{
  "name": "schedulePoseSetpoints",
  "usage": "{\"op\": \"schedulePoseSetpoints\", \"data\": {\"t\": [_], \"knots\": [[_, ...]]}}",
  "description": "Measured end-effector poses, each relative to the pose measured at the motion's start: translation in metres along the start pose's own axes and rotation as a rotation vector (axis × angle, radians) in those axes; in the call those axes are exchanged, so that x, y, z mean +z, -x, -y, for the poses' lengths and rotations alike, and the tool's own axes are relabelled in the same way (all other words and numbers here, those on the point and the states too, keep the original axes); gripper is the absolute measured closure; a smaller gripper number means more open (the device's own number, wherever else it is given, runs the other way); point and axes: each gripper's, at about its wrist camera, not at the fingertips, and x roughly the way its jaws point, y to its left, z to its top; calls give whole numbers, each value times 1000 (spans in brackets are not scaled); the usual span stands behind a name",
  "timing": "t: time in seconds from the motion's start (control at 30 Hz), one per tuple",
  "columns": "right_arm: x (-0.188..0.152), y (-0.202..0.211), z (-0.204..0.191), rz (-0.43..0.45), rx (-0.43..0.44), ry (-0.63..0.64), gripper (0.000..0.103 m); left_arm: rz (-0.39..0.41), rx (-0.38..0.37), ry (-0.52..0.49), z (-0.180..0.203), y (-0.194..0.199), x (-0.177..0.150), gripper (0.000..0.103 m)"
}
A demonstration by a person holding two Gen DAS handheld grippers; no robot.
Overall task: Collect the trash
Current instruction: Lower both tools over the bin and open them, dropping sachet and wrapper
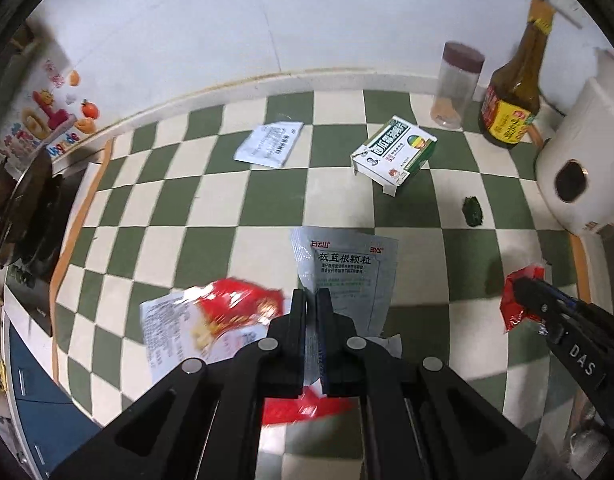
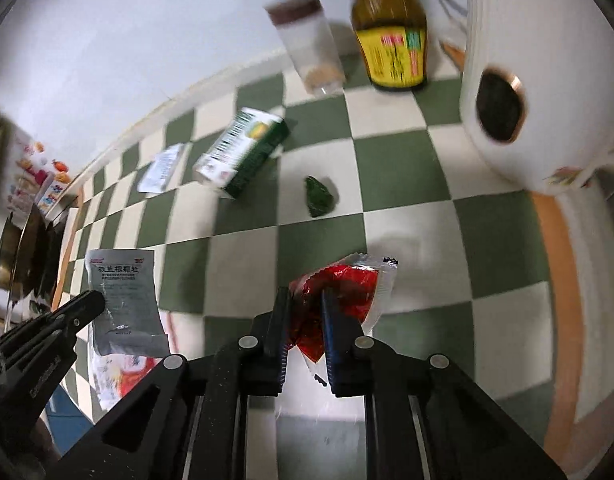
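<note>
My left gripper (image 1: 311,300) is shut on a silver medicine sachet (image 1: 347,268), held above the checkered cloth. A red and white snack wrapper (image 1: 211,320) hangs beside it; I cannot tell if it is also pinched. My right gripper (image 2: 305,300) is shut on a red wrapper (image 2: 347,292), which also shows in the left wrist view (image 1: 519,300). On the cloth lie a green and white medicine box (image 1: 395,152), a white leaflet (image 1: 269,144) and a small green crumpled wrapper (image 1: 473,210). The silver sachet (image 2: 123,296) and the left gripper (image 2: 83,304) show in the right wrist view.
A brown sauce bottle (image 1: 515,92) and a clear jar with a brown lid (image 1: 457,84) stand at the back by the wall. A white appliance (image 1: 579,160) stands at the right. A wok on a stove (image 1: 23,208) is at the left edge.
</note>
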Motion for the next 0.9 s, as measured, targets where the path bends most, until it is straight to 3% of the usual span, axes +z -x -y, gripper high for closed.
{"op": "schedulePoseSetpoints", "data": {"t": [0.2,0.33,0.47,0.7,0.9], "knots": [[-62,76,-27,89,5,17,87,75,-29,-18,-33,59,-65,101],[-128,119,-49,138,-28,31,87,109,-57,-38,-64,95,-131,101],[-217,154,-73,150,-62,7,87,119,-84,-56,-95,120,-199,100],[-348,156,-88,32,-66,-42,87,-6,-100,-83,-124,112,-301,100],[-442,97,-73,-119,-59,-69,87,-194,-78,-100,-125,39,-378,100]]}}
